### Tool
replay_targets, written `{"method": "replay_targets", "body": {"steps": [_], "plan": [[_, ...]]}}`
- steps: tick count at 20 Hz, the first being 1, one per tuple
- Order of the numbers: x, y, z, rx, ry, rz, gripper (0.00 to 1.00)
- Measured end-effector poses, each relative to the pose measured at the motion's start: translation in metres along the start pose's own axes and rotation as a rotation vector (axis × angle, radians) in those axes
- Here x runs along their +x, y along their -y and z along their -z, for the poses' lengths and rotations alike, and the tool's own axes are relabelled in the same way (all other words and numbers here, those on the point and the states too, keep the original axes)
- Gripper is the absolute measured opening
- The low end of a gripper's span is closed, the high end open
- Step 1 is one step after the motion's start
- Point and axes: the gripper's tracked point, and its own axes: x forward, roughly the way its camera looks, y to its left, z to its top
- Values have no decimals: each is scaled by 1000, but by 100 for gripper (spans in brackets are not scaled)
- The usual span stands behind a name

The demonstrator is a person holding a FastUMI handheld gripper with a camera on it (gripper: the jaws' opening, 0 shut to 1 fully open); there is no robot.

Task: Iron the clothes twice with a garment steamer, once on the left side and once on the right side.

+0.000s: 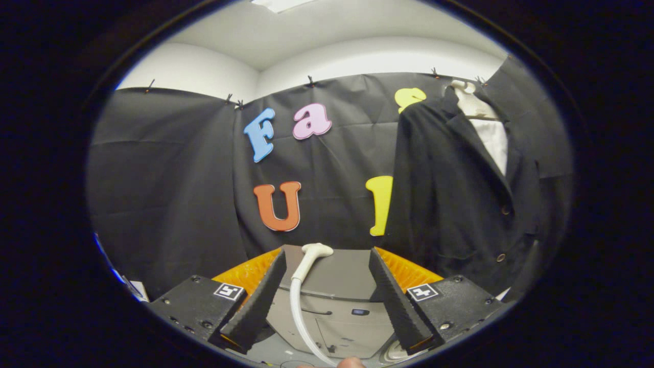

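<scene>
Nothing like a bin or tray here, just the grey steamer base (342, 286) low in the middle of the frame, sitting on an orange surface (409, 268). The steamer head (317, 251) was propped upright on it, its pale hose (297, 312) curving down toward the bottom edge. The gripper (327, 266) had its fingers spread wide with nothing in them, the head closer to the left one. The dark jacket (449, 204) hung on a hanger (472, 105) at the right of the frame, open at the collar over a white shirt (495, 140), buttons running down the front.
</scene>
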Motion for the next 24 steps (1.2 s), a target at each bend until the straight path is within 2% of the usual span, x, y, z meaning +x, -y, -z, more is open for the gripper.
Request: {"method": "replay_targets", "body": {"steps": [8,13,18,22,24], "plan": [[164,-40,44,10,-192,-56,100],[237,-51,95,45,-377,-27,100],[284,-41,146,20,-534,43,100],[299,-33,172,8,-656,95,96],[300,-34,167,-14,-636,114,96]]}}
